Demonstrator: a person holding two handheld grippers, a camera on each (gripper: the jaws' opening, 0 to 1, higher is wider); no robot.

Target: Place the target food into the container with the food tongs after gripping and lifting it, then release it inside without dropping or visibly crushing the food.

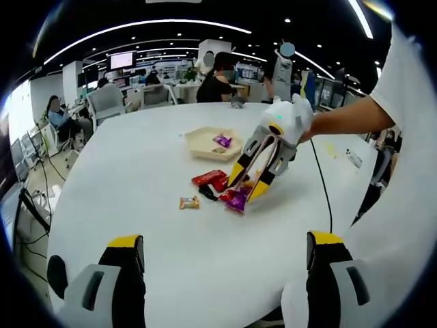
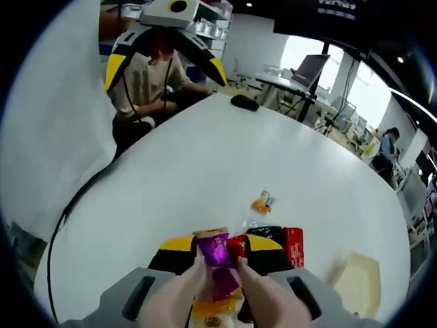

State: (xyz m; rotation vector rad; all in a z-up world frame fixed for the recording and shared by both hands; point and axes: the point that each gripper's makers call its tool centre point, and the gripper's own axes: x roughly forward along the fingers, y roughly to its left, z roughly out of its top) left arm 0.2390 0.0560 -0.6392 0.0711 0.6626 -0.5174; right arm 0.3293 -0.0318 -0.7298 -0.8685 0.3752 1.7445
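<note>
On the round white table point(image 1: 157, 178) a small heap of wrapped snacks lies a little in front of a shallow beige tray point(image 1: 205, 145). The tray holds a purple-wrapped sweet point(image 1: 222, 141) and a small pale item beside it.

In the left gripper view, the right gripper point(image 1: 244, 193), white-bodied with yellow-tipped jaws, is tilted down into the heap, held by a gloved hand point(image 1: 300, 116) on an arm in a white sleeve. Its jaws are drawn in on a shiny purple foil snack packet point(image 1: 237, 200) at the near edge of the heap. The right gripper view confirms this: the purple packet point(image 2: 217, 251) stands pinched between the two pale tong-like fingers point(image 2: 186, 290) rising from the bottom of the view, with an orange wrapper directly below it.

A red rectangular packet point(image 1: 210, 179) lies just beside the pinched one, with a small dark packet touching it. A small orange-and-white wrapped sweet point(image 1: 189, 202) lies apart on the table, on the side away from the tray.

The left gripper point(image 1: 225, 256) is held well back from the heap; its two yellow-capped black jaws are spread wide with nothing between them. It is also seen in the right gripper view point(image 2: 164, 65), raised above the table's far edge, jaws likewise apart.

Seated people and desks occupy the room behind.
</note>
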